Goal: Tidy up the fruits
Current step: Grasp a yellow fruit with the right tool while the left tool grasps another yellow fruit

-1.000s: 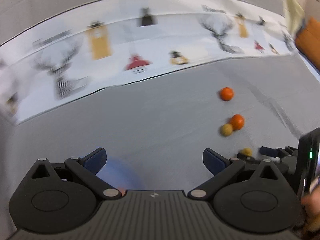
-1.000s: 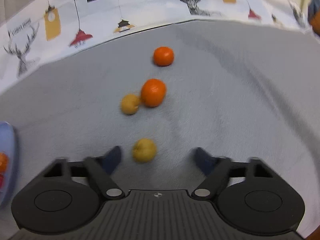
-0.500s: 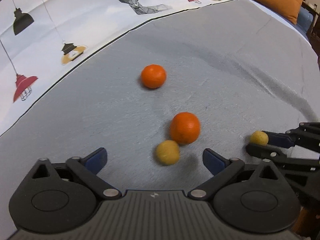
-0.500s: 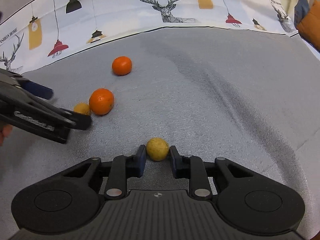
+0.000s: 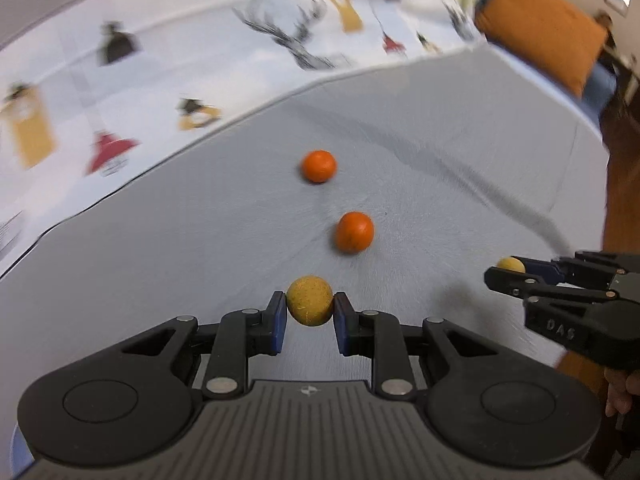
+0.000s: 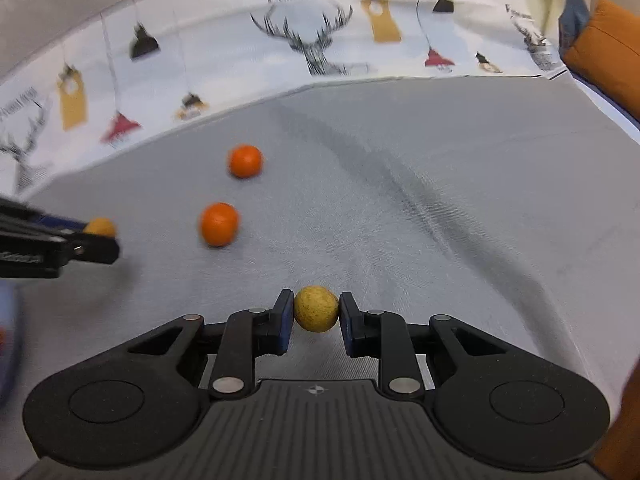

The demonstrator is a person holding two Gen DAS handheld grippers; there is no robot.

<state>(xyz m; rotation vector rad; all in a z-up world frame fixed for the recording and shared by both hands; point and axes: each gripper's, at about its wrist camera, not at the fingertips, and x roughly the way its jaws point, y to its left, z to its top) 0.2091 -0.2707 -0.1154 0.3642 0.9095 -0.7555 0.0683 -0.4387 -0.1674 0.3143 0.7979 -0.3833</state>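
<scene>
The left gripper [image 5: 310, 309] pinches one yellow fruit [image 5: 310, 301] between its blue pads, and the right gripper [image 6: 316, 311] clamps a second yellow fruit [image 6: 316, 308] the same way, each ball seated at the very tips of the fingers. Ahead of both grippers two orange fruits [image 5: 354, 232] [image 5: 318, 166] lie loose on the grey cloth [image 5: 160, 260], the nearer one just beyond the left gripper's tips. To carry well, I judge each hand should lift straight and level, since round fruit held only at the tips may roll out, and steer wide of the other hand.
</scene>
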